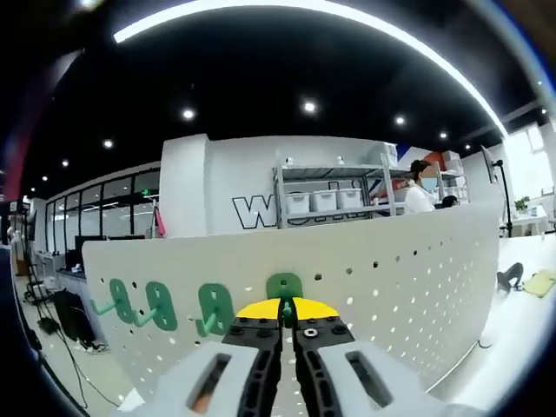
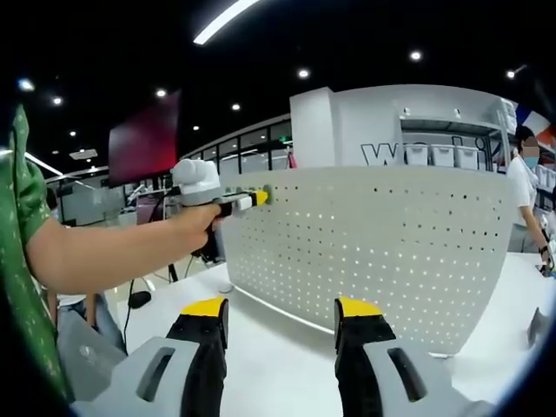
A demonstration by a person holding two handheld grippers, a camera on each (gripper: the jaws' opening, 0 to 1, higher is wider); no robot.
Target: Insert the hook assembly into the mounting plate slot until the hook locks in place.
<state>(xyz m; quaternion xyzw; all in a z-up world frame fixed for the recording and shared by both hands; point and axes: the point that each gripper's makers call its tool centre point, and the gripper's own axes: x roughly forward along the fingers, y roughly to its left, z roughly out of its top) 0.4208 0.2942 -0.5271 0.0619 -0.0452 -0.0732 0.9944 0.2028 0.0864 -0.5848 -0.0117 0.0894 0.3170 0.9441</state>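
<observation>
A white pegboard mounting plate (image 1: 391, 269) stands upright on the table. Three green hooks (image 1: 161, 306) hang on its left part. My left gripper (image 1: 287, 311) has its yellow-tipped jaws shut on a fourth green hook (image 1: 284, 287), pressed against the board. In the right gripper view, a person's hand holds the left gripper (image 2: 259, 198) at the top left edge of the pegboard (image 2: 373, 243). My right gripper (image 2: 280, 314) hovers open over the table in front of the board, with nothing between its fingers.
The white table (image 2: 278, 347) runs under and in front of the board. A yellow cloth (image 1: 540, 282) and a dark object (image 1: 510, 276) lie at the far right. Behind are metal shelves with bins (image 1: 326, 201) and a standing person (image 2: 526, 187).
</observation>
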